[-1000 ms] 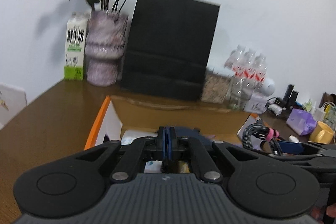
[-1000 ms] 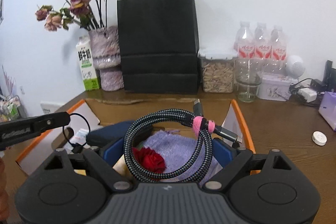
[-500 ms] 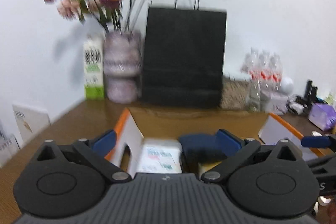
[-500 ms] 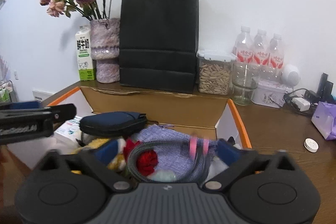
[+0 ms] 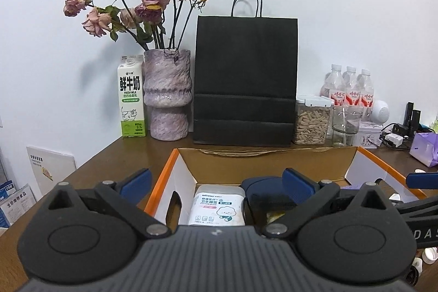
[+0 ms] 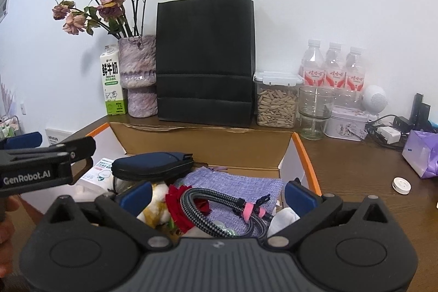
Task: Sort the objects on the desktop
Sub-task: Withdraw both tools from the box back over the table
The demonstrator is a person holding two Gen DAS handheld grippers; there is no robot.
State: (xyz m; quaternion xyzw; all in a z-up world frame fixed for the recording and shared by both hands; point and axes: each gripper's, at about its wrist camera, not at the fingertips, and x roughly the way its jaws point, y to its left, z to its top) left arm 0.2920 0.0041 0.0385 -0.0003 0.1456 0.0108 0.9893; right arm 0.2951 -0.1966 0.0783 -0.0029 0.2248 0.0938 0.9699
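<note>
An open cardboard box with orange edges (image 6: 306, 155) (image 5: 175, 163) sits on the brown desk. In it lie a coiled braided cable with a pink tie (image 6: 227, 209), a purple knit cloth (image 6: 238, 185), a red flower (image 6: 180, 207), a dark blue pouch (image 6: 153, 166) (image 5: 260, 190) and a white swab pack (image 5: 217, 207). My right gripper (image 6: 217, 194) is open and empty just above the cable. My left gripper (image 5: 216, 179) is open and empty over the box's left side; it also shows at the left of the right wrist view (image 6: 41, 155).
Along the wall stand a milk carton (image 6: 112, 83), a vase of dried roses (image 6: 139, 75), a black paper bag (image 6: 205, 59), a seed jar (image 6: 276, 100), a glass (image 6: 314, 114) and water bottles (image 6: 331, 67). A purple tissue pack (image 6: 421, 152) and a small white disc (image 6: 401, 185) lie right of the box.
My right gripper opened and let the cable drop into the box. My left gripper opened from shut and pulled back and up.
</note>
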